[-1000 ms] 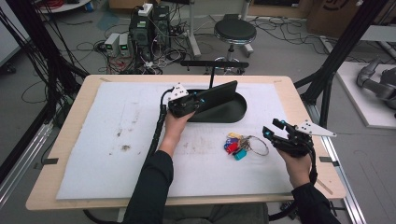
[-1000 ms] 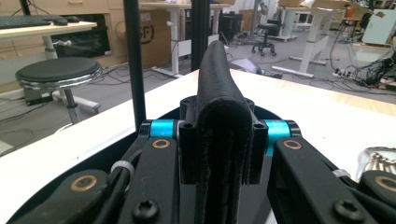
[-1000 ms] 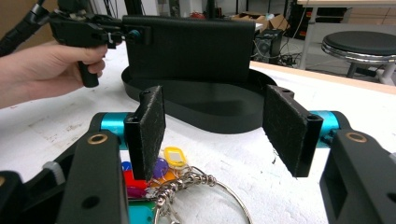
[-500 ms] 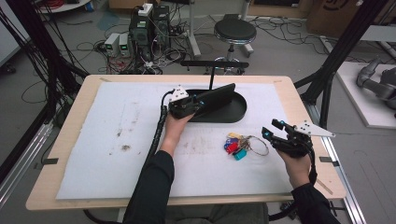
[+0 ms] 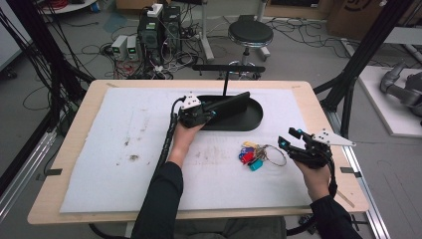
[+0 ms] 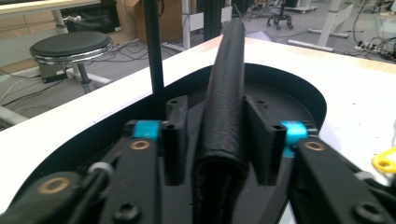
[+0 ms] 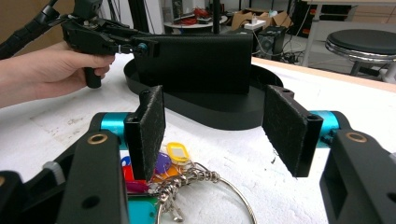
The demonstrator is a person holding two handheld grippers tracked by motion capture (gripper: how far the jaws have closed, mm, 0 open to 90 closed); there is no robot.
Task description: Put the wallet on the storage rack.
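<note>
**Wallet let go on edge in the tray, keys waiting**

At the left, the left gripper (image 5: 208,112) sits at the near end of a black leather wallet (image 6: 225,93), which stands on its long edge inside the oval black tray (image 5: 251,119). In the left gripper view the 2 jaws flank the folded wallet with slim gaps on both sides; they have just been opening, and the pads look clear of the leather, though the gap on the right pad's side is hard to judge. So the grip reads as released, with the wallet between the jaws.

The risk lies here: an unsupported wallet on edge may topple flat, or a jaw dragging on withdrawal could tip it or nudge the tray against its thin upright post (image 5: 225,82).

Further right, a bunch of keys (image 5: 254,154) with coloured tags lies on the white mat (image 5: 99,149), just beside the right gripper (image 5: 288,139). Its jaws stand wide apart, grasping nothing; the right gripper view shows the key ring (image 7: 205,196) low between them. A careless close could snag only 1 tag.
</note>
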